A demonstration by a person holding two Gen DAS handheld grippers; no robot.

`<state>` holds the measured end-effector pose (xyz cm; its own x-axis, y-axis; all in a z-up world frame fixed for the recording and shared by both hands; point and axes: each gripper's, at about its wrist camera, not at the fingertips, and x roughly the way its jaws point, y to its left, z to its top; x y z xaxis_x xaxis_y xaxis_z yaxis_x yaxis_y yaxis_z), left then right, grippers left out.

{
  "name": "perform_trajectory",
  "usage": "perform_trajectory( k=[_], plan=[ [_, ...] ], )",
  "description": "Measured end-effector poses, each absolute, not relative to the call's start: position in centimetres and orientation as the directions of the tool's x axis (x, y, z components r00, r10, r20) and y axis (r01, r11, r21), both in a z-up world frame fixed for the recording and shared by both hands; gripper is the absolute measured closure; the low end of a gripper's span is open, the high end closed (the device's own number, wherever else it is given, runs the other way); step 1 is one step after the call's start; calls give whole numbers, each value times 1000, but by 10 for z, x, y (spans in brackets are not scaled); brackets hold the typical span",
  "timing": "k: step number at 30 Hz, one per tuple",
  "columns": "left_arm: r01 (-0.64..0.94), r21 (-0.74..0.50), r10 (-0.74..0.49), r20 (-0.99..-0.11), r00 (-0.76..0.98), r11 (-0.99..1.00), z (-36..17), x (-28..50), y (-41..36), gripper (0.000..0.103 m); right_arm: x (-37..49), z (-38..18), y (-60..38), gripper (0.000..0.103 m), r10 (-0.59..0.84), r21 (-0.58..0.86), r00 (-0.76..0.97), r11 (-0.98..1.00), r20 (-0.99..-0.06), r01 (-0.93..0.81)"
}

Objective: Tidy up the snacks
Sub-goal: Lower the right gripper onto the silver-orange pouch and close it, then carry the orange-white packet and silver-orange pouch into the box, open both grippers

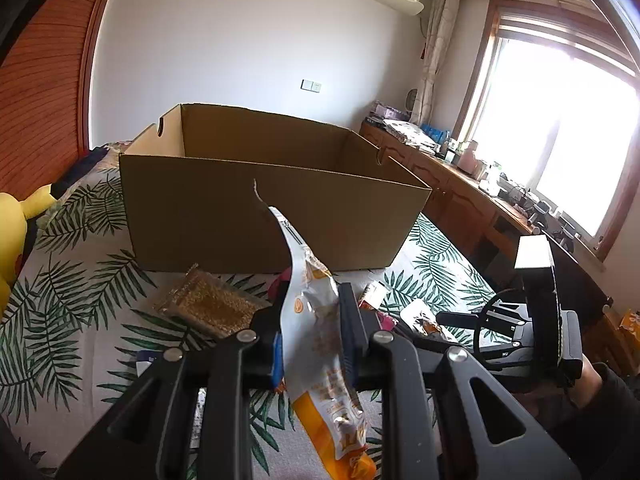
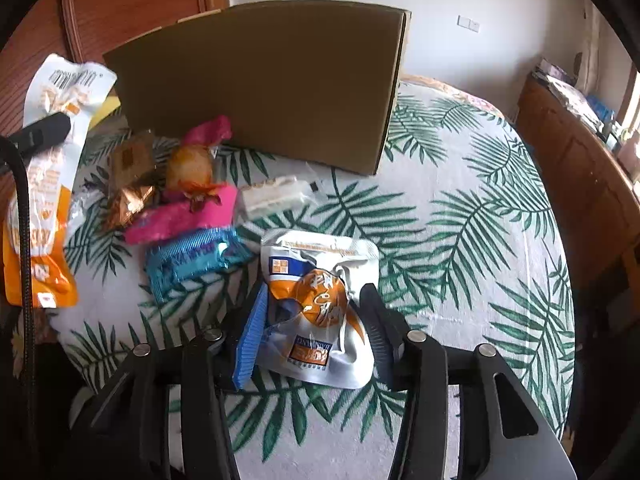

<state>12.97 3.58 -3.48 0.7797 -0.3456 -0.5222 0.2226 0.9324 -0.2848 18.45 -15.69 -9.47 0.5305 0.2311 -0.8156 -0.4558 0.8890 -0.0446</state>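
1. The left tool [image 1: 310, 344] is clenched on a tall white-and-orange snack bag [image 1: 316, 320], which stands upright between its fingers, top edge curling toward the cardboard box [image 1: 248, 216].
2. The same bag shows at the left edge of the right wrist view [image 2: 44, 200], lifted above the bed.
3. The box sits open-topped on the leaf-print bedspread [image 2: 460, 240], just behind the pile of snacks.
4. The right tool [image 2: 312, 332] has its fingers on either side of a small white pouch with an orange-and-blue label [image 2: 316, 304]; the pouch lies on the bedspread, and I cannot tell whether the fingers actually press it.
5. Loose snacks lie between that pouch and the box: a blue wrapper [image 2: 192, 256], a pink packet [image 2: 184, 216], a round orange-wrapped sweet [image 2: 190, 168], a copper foil piece [image 2: 130, 200] and a clear pack of pale bars [image 2: 272, 196].
6. In the left wrist view a clear packet of brown grain-like snack [image 1: 212, 304] lies near the box's front wall.
7. A yellow plush toy [image 1: 12, 232] rests at the bed's far left.
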Motion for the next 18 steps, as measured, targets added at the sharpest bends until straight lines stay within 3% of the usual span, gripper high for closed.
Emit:
perform_trajectory(
  k=[5,9,18],
  plan=[
    [224,-289,-350,-526,775,931,-36,129,33,84,181,-96,-155,51,227,-57,529,883,-818,-466],
    [228,-287,-351,-524,776,931,-35,130,33,84,180,-93,-152,63,239,-48,508,871,-828,-489],
    [225,-296,-355,-522,775,928,-36,130,36,84,175,-87,-159,65,270,-12,525,881,-807,-472]
  ],
)
